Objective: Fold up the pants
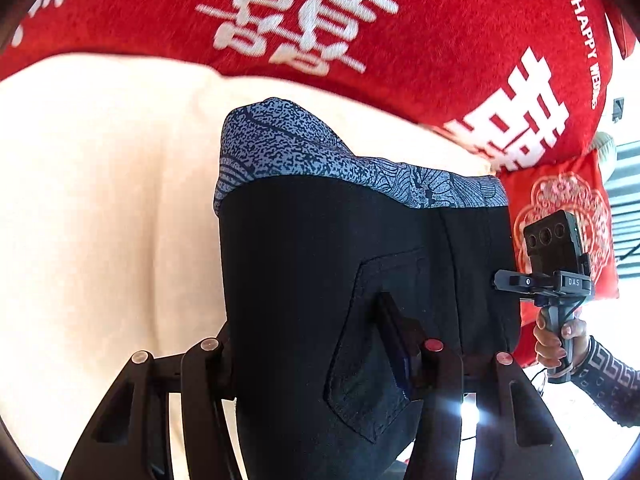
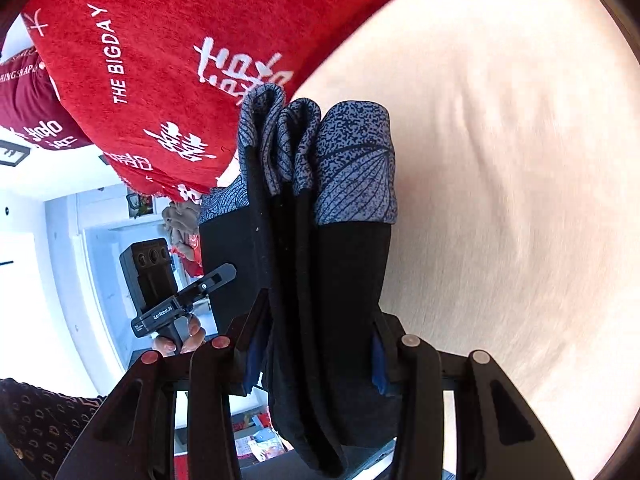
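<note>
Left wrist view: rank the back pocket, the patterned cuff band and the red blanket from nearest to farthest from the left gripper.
1. Back pocket: at the left gripper, against its right finger.
2. Patterned cuff band: beyond it, at the pants' far edge.
3. Red blanket: farthest, across the top.

The black pants point(image 1: 304, 280) are being held between the fingers point(image 1: 396, 344) of the left gripper point(image 1: 312, 360), the fabric being pinched from both sides. Beyond the fingertips a blue patterned band point(image 1: 288, 144) of the pants is being shown, folded over the black cloth. A back pocket point(image 1: 368, 360) is being pressed by the right-hand finger. Behind the pants a cream bed surface point(image 1: 100, 200) is being seen, and farther ahead a red blanket point(image 1: 360, 20) with white characters. To the right of the fingers, the right gripper point(image 1: 508, 280) is being gripped by a hand point(image 1: 560, 340) in a patterned sleeve point(image 1: 608, 380), its tip being hidden at the pants' edge.
</note>
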`<act>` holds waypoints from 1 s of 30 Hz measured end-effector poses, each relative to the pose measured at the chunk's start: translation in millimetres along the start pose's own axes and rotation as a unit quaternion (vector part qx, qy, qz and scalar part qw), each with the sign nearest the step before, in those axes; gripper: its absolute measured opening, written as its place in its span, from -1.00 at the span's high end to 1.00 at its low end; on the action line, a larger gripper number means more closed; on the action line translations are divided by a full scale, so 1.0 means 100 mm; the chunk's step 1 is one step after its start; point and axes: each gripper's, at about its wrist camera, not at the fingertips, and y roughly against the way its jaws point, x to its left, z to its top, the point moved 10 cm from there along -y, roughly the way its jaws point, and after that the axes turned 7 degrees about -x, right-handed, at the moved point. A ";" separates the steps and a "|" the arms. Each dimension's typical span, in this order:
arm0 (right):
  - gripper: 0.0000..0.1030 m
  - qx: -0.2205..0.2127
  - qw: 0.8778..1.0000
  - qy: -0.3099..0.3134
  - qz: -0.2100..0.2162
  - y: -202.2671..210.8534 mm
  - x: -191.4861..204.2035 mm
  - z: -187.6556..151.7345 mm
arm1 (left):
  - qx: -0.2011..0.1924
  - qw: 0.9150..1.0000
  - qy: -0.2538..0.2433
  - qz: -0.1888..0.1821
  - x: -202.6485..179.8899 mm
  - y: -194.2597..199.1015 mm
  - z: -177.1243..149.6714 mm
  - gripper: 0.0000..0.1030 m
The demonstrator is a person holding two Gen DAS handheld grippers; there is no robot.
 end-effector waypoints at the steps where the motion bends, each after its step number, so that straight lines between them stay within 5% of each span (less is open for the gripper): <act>1: 0.11 -0.002 1.000 -0.003 -0.001 -0.02 -0.02 -0.06 | 0.004 1.000 -0.006 0.003 0.03 0.01 -0.07 -0.09; 5: 0.11 -0.002 1.000 -0.013 -0.020 -0.16 -0.11 -0.33 | 0.013 1.000 -0.022 0.015 0.19 -0.03 -0.31 -0.13; 11: -0.26 -0.003 0.993 0.032 -0.113 -0.31 -0.36 -0.47 | -0.015 0.995 -0.051 0.088 0.51 -0.14 -0.46 -0.75; 15: -0.49 -0.020 0.988 0.028 -0.151 -0.29 -0.38 -0.46 | -0.020 0.992 -0.051 0.112 0.52 -0.09 -0.47 -0.75; 21: -0.58 -0.057 0.967 -0.004 -0.249 0.01 -0.42 -0.59 | -0.013 0.978 -0.075 0.192 0.51 0.17 -0.59 -0.75; 29: -0.72 -0.086 0.939 0.030 -0.332 0.31 -0.13 -0.90 | -0.016 0.975 -0.081 0.207 0.18 0.60 -0.84 -0.76; 30: -0.72 -0.089 0.938 0.034 -0.334 0.31 -0.05 -0.95 | -0.012 0.974 -0.084 0.210 0.14 0.63 -0.88 -0.96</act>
